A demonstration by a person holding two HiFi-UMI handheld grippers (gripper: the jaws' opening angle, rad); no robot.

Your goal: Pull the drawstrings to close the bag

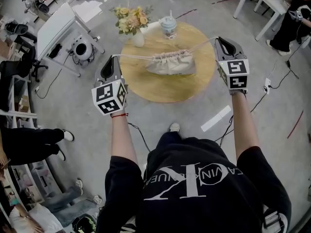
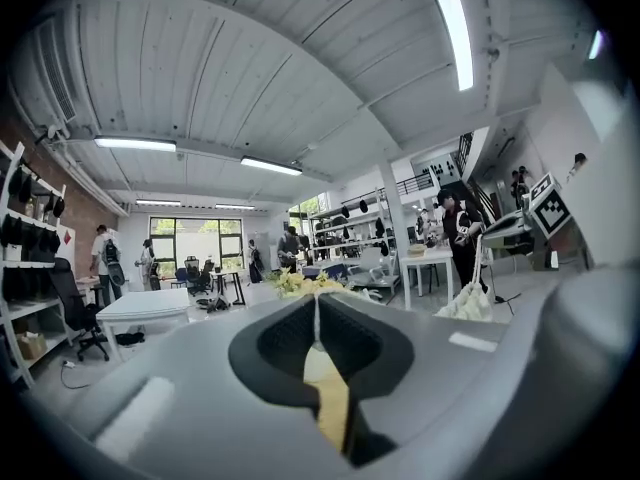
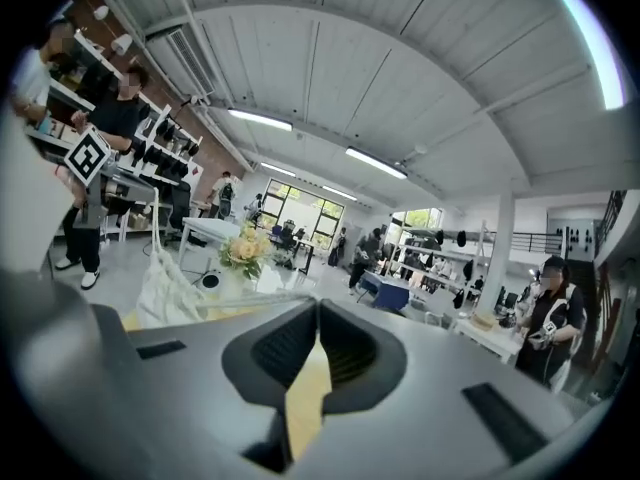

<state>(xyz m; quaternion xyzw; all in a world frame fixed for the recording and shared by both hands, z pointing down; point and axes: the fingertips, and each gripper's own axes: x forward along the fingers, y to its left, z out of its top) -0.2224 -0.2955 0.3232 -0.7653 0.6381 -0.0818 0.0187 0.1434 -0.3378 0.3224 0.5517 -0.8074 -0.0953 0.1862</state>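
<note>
Bag: the cream bag (image 1: 171, 63) lies near the middle of the round table (image 1: 165, 93), with its mouth gathered into ruffles.
Left string: the left string (image 1: 136, 57) runs taut from the bag's mouth out past the table's left edge.
Left gripper: the left gripper (image 1: 114, 58) is held just off the table's left edge, jaws pressed together and pinching the left string's end.
Right string: the right string (image 1: 201, 45) runs taut from the mouth past the table's right edge.
Right gripper: the right gripper (image 1: 219, 40) is held just off the table's right edge, jaws pressed together on the right string.
Vase: the vase (image 1: 138, 38) of flowers stands at the table's far left.
Cup: the lidded cup (image 1: 168, 25) stands at the table's far edge.
</note>
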